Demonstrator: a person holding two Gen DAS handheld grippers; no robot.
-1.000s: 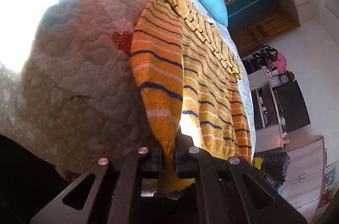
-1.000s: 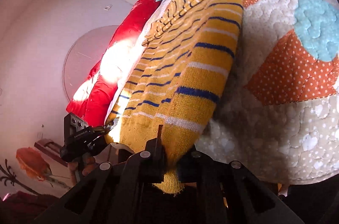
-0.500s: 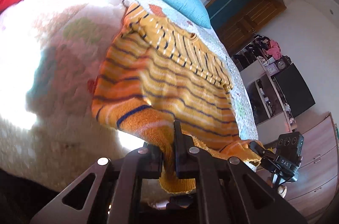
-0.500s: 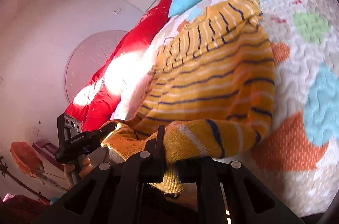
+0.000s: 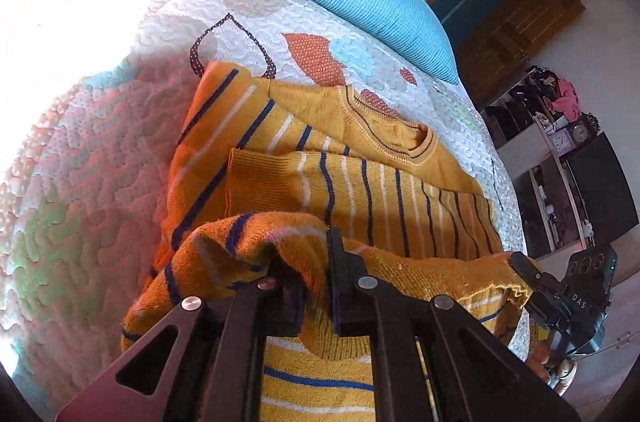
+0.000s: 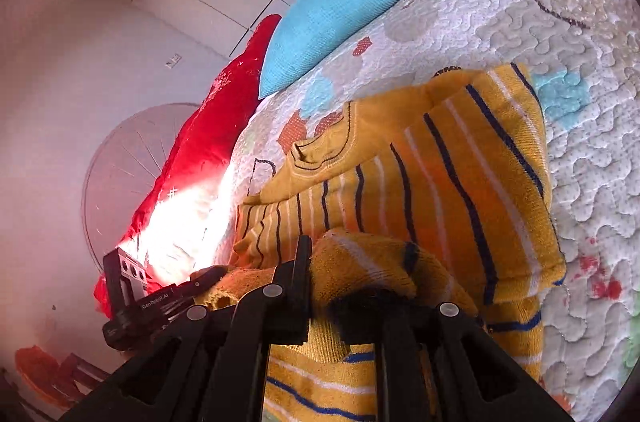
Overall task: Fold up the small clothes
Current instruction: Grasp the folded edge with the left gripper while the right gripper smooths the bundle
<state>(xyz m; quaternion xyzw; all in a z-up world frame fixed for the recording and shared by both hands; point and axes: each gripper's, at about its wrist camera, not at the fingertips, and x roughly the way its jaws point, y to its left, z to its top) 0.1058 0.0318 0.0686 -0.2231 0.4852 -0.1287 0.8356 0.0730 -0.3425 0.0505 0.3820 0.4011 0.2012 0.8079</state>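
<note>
On the quilt (image 5: 100, 150), a yellow striped sweater (image 5: 360, 190) is being held partly folded, its hem edge raised over its own body, collar end lying flat toward the blue pillow (image 5: 372, 18). The hem is being pinched by the left gripper (image 5: 316, 286), jaws closed on the knit. The same edge is being clamped by the right gripper (image 6: 324, 286), jaws closed on fabric, which is bunching over one finger. In the left wrist view the right gripper (image 5: 560, 298) is being seen at the sweater's other hem corner. A red pillow (image 6: 208, 150) is lying beside the blue pillow (image 6: 332, 18), at the quilt's (image 6: 560, 34) far end. A dark shelf unit (image 5: 568, 158) is standing beyond the quilt, well apart from the blue pillow.
</note>
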